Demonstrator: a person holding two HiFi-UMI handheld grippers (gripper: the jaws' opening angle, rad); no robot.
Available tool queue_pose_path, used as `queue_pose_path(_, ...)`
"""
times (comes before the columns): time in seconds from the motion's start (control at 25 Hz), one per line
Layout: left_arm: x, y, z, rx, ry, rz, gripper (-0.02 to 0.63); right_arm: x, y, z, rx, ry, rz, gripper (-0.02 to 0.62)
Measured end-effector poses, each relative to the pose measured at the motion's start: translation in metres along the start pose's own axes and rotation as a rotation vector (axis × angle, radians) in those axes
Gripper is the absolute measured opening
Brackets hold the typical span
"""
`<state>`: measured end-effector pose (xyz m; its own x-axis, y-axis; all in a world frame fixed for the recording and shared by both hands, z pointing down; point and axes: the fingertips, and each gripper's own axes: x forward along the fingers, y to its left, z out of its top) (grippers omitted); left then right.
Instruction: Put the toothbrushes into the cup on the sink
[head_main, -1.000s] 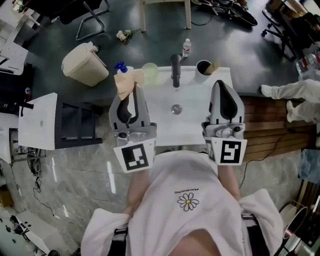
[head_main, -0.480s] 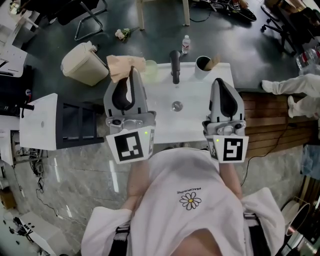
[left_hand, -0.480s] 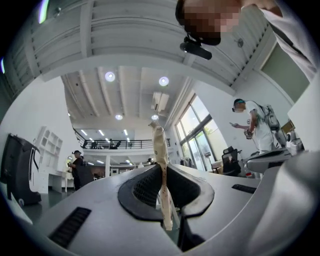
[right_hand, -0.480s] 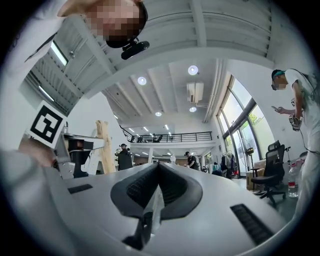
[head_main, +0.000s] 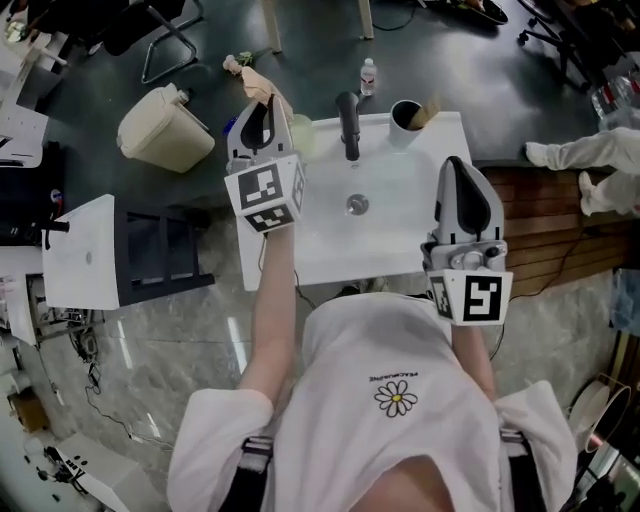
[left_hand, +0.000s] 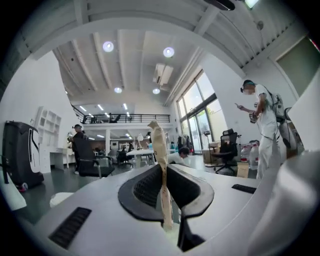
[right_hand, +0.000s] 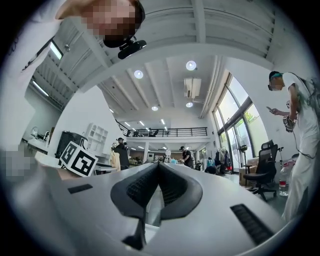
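My left gripper (head_main: 260, 108) reaches over the back left corner of the white sink (head_main: 400, 240). It is shut on a tan paper-wrapped toothbrush (head_main: 255, 82), which sticks out past the fingertips. In the left gripper view the wrapper (left_hand: 157, 140) stands edgewise, pinched between the dark pads of that gripper (left_hand: 162, 167). The dark cup (head_main: 404, 122) stands at the sink's back right corner with another tan wrapped toothbrush (head_main: 425, 112) leaning in it. Over the sink's right edge my right gripper (head_main: 458, 168) is shut with nothing in it; the right gripper view shows its pads (right_hand: 150, 185) pressed together.
The black faucet (head_main: 347, 122) rises at the back middle of the sink, above the drain (head_main: 357, 205). A pale green cup (head_main: 302, 133) stands beside the left gripper. A beige bin (head_main: 163, 126) sits on the floor to the left, a small bottle (head_main: 369, 73) behind the sink, wooden slats (head_main: 555, 235) to the right.
My left gripper has moved away from me, toward the sink's back left corner, carrying the wrapped toothbrush. The right gripper has stayed where it was.
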<state>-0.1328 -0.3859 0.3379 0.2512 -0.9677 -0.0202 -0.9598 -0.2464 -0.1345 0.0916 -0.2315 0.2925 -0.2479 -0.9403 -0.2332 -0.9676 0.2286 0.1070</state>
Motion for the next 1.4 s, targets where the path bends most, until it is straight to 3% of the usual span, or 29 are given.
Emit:
queue_pose_path(0.4, 0.022, -0.012, -0.112, -0.031, 0.188, -0.017, 0.040, -0.013, -0.007, -0.015, -0.005, 0.071, -0.030, 0.012)
queue_pose_path(0.68, 0.017, -0.024, -0.136, -0.068, 0.220, -0.036, 0.042, -0.015, -0.005, -0.017, -0.011, 0.085, -0.017, 0.012)
queue_pose_path(0.88, 0.019, -0.030, -0.124, -0.095, 0.175, -0.057, 0.137, -0.015, -0.006, -0.014, -0.003, 0.070, -0.011, 0.012)
queue_pose_path(1.2, 0.010, -0.020, -0.058, -0.021, 0.031, -0.019, 0.135, -0.007, -0.004, -0.005, 0.003, 0.030, 0.002, 0.012)
queue_pose_path(1.4, -0.021, -0.022, 0.006, 0.062, -0.115, -0.010, 0.065, -0.002, -0.004, -0.002, 0.009, 0.009, 0.018, 0.012)
